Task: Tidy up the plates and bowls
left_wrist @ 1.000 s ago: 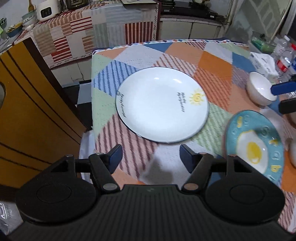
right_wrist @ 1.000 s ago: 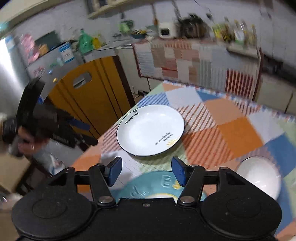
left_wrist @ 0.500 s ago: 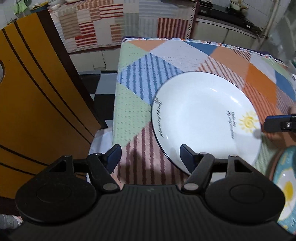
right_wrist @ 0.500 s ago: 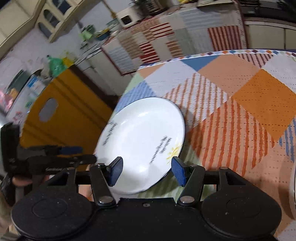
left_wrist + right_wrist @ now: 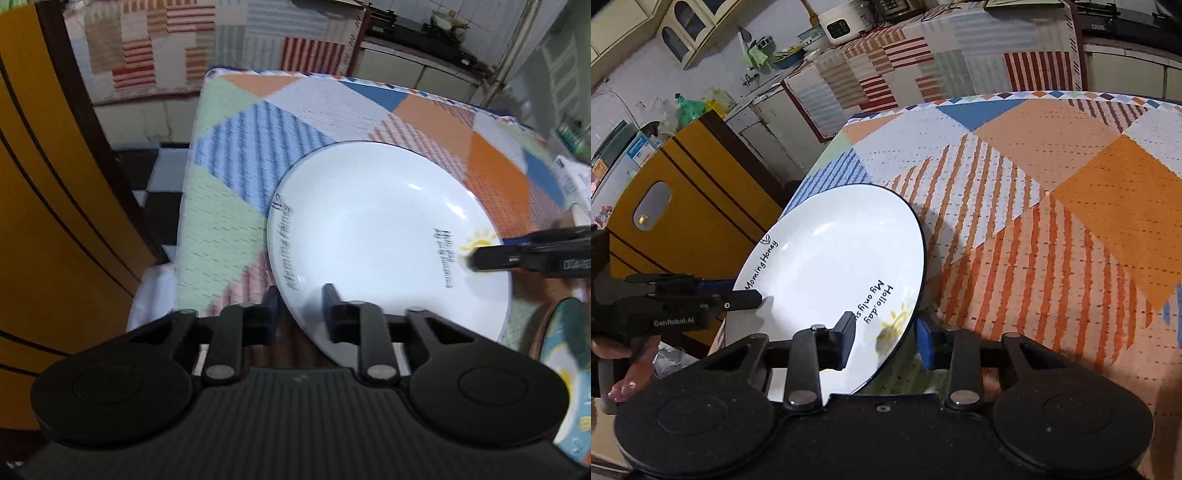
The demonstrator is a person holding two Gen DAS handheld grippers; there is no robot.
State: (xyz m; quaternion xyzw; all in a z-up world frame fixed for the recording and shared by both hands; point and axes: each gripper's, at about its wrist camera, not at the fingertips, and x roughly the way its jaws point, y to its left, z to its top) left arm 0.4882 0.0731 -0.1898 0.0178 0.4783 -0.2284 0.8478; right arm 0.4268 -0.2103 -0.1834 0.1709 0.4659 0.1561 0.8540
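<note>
A large white plate (image 5: 376,236) with black lettering and a yellow sun lies on the patchwork tablecloth (image 5: 236,147); it also shows in the right wrist view (image 5: 831,266). My left gripper (image 5: 297,314) has its jaws closed in around the plate's near-left rim. My right gripper (image 5: 884,338) has its jaws closed in around the rim by the sun and shows in the left wrist view (image 5: 491,256). The plate looks tilted in the right wrist view. A blue fried-egg plate (image 5: 565,373) lies at the right.
A yellow wooden cabinet (image 5: 44,221) stands left of the table, beyond its left edge. A counter with a striped cloth (image 5: 923,66) runs behind the table. A white bowl's edge (image 5: 580,216) and a tissue pack (image 5: 570,181) sit at far right.
Both grippers moved in onto the white plate and their jaws narrowed from wide open to around its rim, on opposite sides. The plate now looks tilted.
</note>
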